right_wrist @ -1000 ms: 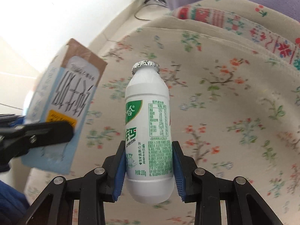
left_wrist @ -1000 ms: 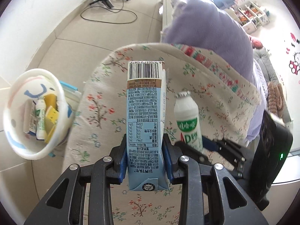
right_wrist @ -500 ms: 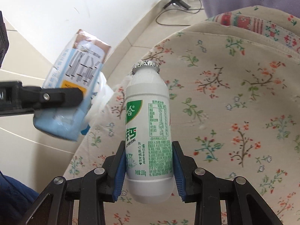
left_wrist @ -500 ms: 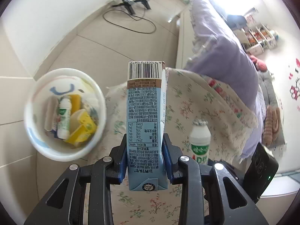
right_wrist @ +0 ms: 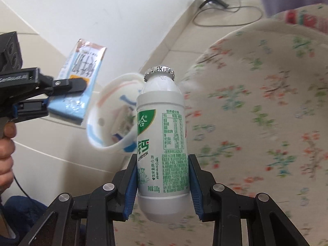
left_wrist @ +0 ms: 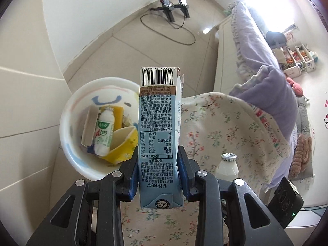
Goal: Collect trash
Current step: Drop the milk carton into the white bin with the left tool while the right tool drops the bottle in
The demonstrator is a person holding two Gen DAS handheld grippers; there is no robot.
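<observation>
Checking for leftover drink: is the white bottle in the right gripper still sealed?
Sealed: the white bottle has its crimped foil cap unbroken. How full it is, cannot tell.

Two grippers: left gripper (left_wrist: 158, 173), right gripper (right_wrist: 163, 181). One blue milk carton (left_wrist: 158, 127), clamped in the left. Two white drink bottles with green labels: one bottle (right_wrist: 162, 143) clamped in the right, one bottle in the bin (left_wrist: 104, 131). One white bin (left_wrist: 67, 143). Inside it, besides the bottle: one yellow carton (left_wrist: 123, 143), one grey-edged flat carton (left_wrist: 89, 127), plus scraps too jumbled to count. One floral cloth (left_wrist: 225, 127). One purple pillow (left_wrist: 272, 96). One hand (right_wrist: 6, 149) visible.
</observation>
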